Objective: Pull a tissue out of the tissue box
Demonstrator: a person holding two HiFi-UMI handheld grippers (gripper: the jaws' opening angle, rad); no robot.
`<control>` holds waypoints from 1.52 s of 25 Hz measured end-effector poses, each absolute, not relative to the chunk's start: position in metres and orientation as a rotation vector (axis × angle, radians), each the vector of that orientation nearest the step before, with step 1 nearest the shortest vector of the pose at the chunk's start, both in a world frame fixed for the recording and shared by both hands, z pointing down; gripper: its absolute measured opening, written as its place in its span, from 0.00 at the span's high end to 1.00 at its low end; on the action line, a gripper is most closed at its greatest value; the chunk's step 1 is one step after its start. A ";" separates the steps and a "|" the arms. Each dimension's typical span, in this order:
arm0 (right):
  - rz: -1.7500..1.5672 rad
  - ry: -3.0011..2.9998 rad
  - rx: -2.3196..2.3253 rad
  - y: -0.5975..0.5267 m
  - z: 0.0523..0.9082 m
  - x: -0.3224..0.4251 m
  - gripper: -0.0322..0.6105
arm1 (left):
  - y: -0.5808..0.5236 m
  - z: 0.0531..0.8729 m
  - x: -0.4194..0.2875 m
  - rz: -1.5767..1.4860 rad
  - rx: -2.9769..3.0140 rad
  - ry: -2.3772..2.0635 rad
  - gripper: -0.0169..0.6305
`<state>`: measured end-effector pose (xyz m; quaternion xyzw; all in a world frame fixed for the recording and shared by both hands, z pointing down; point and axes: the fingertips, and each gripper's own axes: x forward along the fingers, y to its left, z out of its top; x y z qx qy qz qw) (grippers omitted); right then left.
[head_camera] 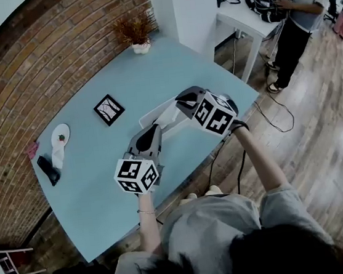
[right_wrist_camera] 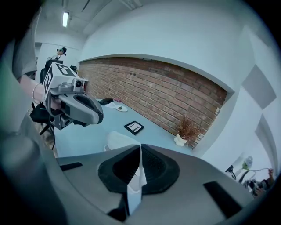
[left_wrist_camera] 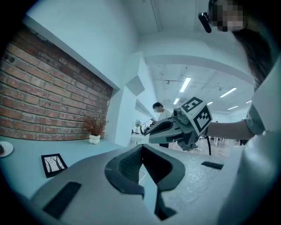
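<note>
Nearest, the left gripper point(left_wrist_camera: 141, 148) hovered above the table point(head_camera: 95, 173), its jaws together on nothing. Just beyond it, toward one o'clock, the right gripper point(right_wrist_camera: 140, 147) also had its jaws pressed together, seemingly empty. The white in their slot looked like the tissue box point(head_camera: 155, 115), which lay at twelve o'clock beneath both tips. This read as the approach step. Next, one pair of jaws would need to part, drop to the box's top opening and pinch a tissue.

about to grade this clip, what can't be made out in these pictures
tissue box: head view, mostly covered by left claw and right claw; its opening unseen
dark bit on the plate: head view, too small to name
dark item beside the plate: head view, too small
</note>
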<state>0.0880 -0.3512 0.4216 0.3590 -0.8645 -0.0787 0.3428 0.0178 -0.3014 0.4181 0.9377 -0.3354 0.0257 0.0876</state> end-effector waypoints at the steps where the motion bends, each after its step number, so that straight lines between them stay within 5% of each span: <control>1: -0.199 -2.264 0.953 -0.349 0.419 0.089 0.95 | -0.301 0.416 0.019 0.071 2.796 -1.002 0.97; 38: -0.023 -2.694 1.192 -0.284 0.405 0.125 0.95 | -0.252 0.394 0.037 0.017 2.826 -1.200 0.97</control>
